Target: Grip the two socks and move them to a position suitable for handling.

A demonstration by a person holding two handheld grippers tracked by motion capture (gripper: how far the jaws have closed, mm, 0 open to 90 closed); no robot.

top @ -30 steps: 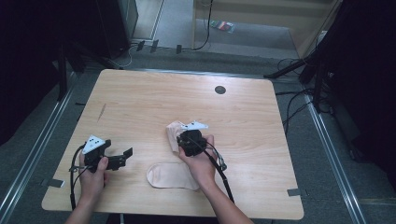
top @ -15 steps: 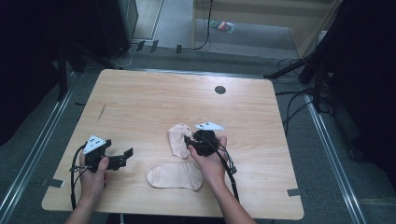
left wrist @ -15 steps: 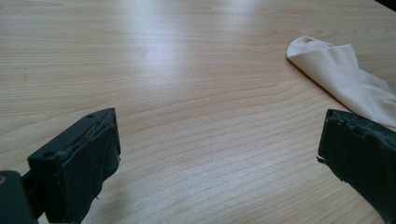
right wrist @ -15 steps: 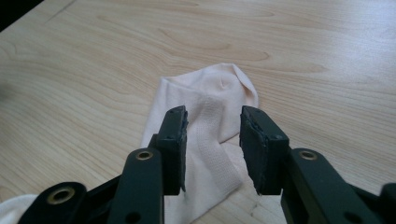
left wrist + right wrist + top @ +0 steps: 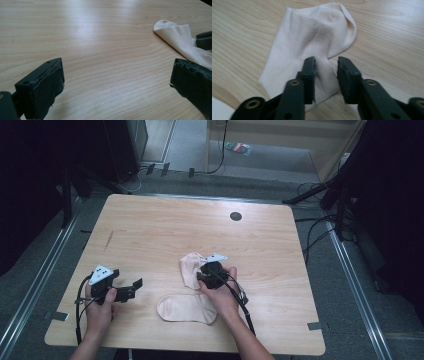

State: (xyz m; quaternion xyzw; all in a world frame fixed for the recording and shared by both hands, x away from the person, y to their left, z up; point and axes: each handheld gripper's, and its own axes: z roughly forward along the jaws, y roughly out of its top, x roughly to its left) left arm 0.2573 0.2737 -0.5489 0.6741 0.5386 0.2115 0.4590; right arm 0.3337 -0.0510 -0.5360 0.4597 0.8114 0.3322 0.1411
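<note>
1. The upper sock (image 5: 312,47) is lying flat on the counter (image 5: 165,227), toward the near right of centre, with its rounded end pointing away from the person. It is resting just above a second sock (image 5: 186,308), which is lying crosswise nearer the front edge; whether the two are touching cannot be told.

2. The right claw (image 5: 325,75) is standing over the near end of the upper sock, tips down at the cloth. Its jaws have just been closing and are now sitting a narrow gap apart, with the ribbed middle strip of the sock between them. The pads are not visibly pressing on the fabric yet (a raised fold in the gap suggests a pinch is being set up).

3. Judgement: this placement is aiming the jaws at a narrow ridge of cloth, since flat fabric offers no edge to clamp. The low, steep approach is likely serving to gather a fold.

4. The right hand (image 5: 220,292) is covering the claw body, with its cable trailing back toward the front edge.

5. The left claw (image 5: 131,290) is resting well apart from both socks at the near left of the counter, jaws wide apart with bare wood between them. It is pointing toward the socks (probably waiting for a second corner).

6. The left hand (image 5: 100,307) is holding it low and level.
</note>
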